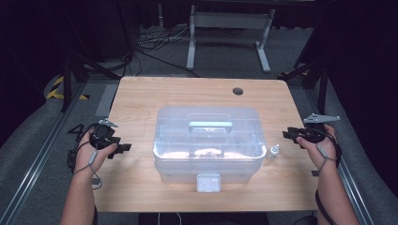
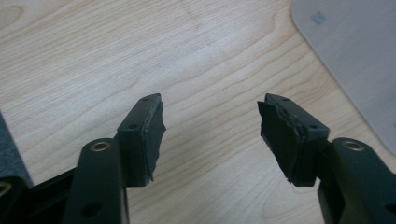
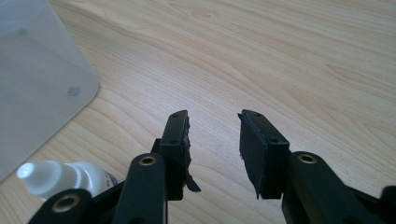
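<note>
Nearest to us in the right gripper view, a small white dropper bottle [image 3: 65,179] lies on its side just beside our right gripper [image 3: 214,148], whose jaws stand spread with nothing between them. In the high view the same gripper [image 1: 287,134] hangs at the table's right edge, its tips pointing inward toward the bottle [image 1: 273,152], near it but not touching. Our left gripper [image 2: 210,128] is likewise spread and empty, with bare wood under it; from above it [image 1: 124,147] sits at the left edge of the table [image 1: 141,93], apart from everything.

We judge the work as barely begun: nothing is gripped, and the bottle rests on the wood, outside the box. The clear plastic storage box [image 1: 208,143] fills the middle of the table, its lid on, the pale handle [image 1: 210,125] lying flat on top and the front latch [image 1: 208,183] apparently closed. If the bottle is meant to go inside, we expect the latch and lid to come first, then the pick.

The bottle lies close against the box's right wall, so the box may crowd the inner jaw on approach. Some pale contents show through the lid, too blurred to name. A cable hole [image 1: 238,91] marks the far side of the table.
</note>
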`<state>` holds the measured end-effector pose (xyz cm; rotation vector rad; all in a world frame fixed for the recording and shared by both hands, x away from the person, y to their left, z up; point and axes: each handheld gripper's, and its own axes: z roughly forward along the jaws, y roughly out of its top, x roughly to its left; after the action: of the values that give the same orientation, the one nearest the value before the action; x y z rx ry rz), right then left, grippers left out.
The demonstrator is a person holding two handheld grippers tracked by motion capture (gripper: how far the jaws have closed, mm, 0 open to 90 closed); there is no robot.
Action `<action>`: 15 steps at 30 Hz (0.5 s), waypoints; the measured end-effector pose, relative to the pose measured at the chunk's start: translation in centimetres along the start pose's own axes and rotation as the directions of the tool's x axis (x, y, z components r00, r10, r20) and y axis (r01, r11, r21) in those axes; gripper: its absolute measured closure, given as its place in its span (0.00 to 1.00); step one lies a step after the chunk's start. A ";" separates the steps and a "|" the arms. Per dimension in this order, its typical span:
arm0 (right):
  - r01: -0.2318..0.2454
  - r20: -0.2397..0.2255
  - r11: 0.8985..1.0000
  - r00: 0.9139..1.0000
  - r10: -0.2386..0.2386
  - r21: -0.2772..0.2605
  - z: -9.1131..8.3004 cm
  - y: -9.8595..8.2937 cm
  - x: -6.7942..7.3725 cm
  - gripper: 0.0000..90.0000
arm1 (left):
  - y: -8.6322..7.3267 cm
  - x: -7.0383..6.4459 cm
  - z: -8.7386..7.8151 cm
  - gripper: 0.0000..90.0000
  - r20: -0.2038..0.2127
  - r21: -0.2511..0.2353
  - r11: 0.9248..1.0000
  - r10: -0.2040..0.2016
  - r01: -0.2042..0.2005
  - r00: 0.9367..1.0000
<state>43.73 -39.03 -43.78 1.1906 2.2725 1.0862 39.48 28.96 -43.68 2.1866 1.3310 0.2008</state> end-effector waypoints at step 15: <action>-0.012 -0.014 1.000 1.000 0.012 -0.019 -0.4 -0.2 0.0 0.73 | 2.0 -2.8 -3.3 0.59 0.043 -0.013 0.996 0.088 -0.088 0.995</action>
<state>43.41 -39.30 -43.68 1.1946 2.2635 1.1213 38.33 27.12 -39.43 2.2294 1.2081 0.1928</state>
